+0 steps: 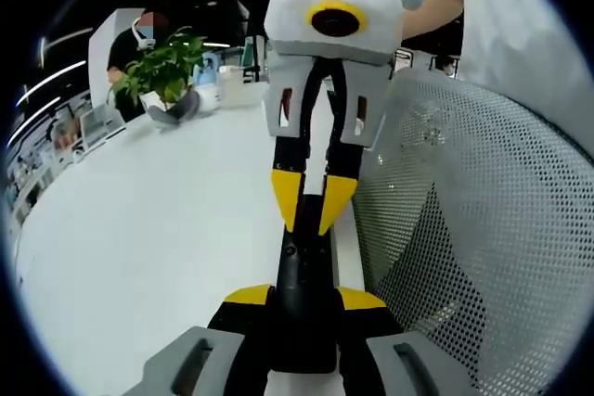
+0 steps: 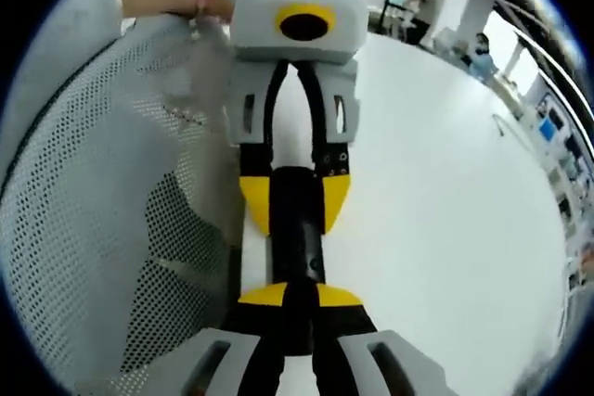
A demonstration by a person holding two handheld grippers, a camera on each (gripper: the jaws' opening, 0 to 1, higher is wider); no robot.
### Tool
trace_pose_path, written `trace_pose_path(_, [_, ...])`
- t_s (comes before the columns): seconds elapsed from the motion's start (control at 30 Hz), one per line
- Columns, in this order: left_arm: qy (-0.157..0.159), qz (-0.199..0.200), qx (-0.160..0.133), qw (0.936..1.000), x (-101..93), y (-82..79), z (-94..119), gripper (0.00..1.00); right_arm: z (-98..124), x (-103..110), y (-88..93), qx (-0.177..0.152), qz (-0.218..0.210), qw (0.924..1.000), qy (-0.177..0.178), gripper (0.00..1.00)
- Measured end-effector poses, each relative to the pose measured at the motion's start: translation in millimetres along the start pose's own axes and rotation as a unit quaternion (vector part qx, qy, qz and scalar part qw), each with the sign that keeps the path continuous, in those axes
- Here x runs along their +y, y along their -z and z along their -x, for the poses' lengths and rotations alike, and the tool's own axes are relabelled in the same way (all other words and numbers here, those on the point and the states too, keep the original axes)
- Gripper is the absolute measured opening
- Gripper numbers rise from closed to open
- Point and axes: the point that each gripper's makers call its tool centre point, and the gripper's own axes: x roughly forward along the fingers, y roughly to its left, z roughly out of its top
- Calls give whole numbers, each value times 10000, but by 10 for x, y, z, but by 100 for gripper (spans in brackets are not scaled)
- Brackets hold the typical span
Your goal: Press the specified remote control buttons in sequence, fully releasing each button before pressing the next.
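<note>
Your worktop (image 1: 158,229) is a long, bare white surface running away into an open office, with ceiling strip lights overhead and desks and screens along the far edges. In the left gripper view a leafy potted plant (image 1: 165,70) stands at the far end of the worktop, a person seated just behind it, and a few small items beside it that are too small to name. A grey mesh chair back (image 1: 483,229) rises right against the worktop's edge and fills that side of both views. You hold two hand-held grippers, facing each other over the one black remote control (image 1: 304,285), which lies lengthwise along the worktop's near edge. Your left hand-held gripper (image 1: 304,301) has its yellow-tipped jaws drawn in narrow, hugging one end of the remote on both sides. Your right hand-held gripper (image 2: 300,299) stands the same way at the opposite end, jaws narrow against the remote's sides. In each view the other gripper looms ahead, its yellow tips down beside the remote. The buttons cannot be made out.
</note>
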Motion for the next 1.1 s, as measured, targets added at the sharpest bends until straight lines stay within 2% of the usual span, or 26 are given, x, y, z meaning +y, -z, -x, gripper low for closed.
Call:
trace_pose_path(0.03, [-2,1,0,10000,0,0,0,25,0,-2,1,-64,-68,10000,17,6])
trace_pose_path(0.17, [-4,6,-2,10000,2,0,-1,25,-5,21,-6,-64,267,9996,32,5])
trace_pose_path(0.23, [-4,3,1,10000,1,0,-2,25,-19,31,-28,-26,641,9979,12,3])
trace_pose_path(0.27, [-4,1,2,10000,0,1,-1,25,-22,32,-29,41,677,9977,8,3])
trace_pose_path(0.47, [-4,1,5,10000,-2,1,-1,25,-31,7,-34,170,390,9990,-143,2])
trace_pose_path(0.53, [-4,1,3,10000,-3,0,-3,25,-33,18,-20,445,478,9974,-295,1])
trace_pose_path(0.6, [-3,0,2,10000,-3,0,-3,25,-39,16,-10,884,602,9936,-371,1])
trace_pose_path(0.67, [-4,2,2,10000,-1,0,-4,25,-53,15,-10,1213,502,9906,-382,1])
trace_pose_path(0.7, [-4,4,2,10000,-1,0,-4,25,-55,15,-10,1241,468,9904,-380,1])
trace_pose_path(0.8, [-3,-4,10,10000,-1,-1,-3,25,-50,8,-9,1142,375,9923,-310,1])
trace_pose_path(0.9, [-6,-7,14,10000,-4,-3,-2,25,-34,-2,-26,602,116,9979,-226,1])
trace_pose_path(0.93, [-10,-2,13,10000,-5,-3,-2,25,-30,-18,-29,420,-118,9990,-126,1])
trace_pose_path(0.97, [-12,-1,12,10000,-6,-4,-1,25,-29,-39,-25,356,-177,9992,-8,0])
trace_pose_path(1.03, [-14,1,12,10000,-7,-2,0,25,-33,-67,-20,384,300,9986,213,0])
trace_pose_path(1.1, [-14,-4,6,10000,-7,-3,3,25,-36,-22,-32,485,695,9961,231,0])
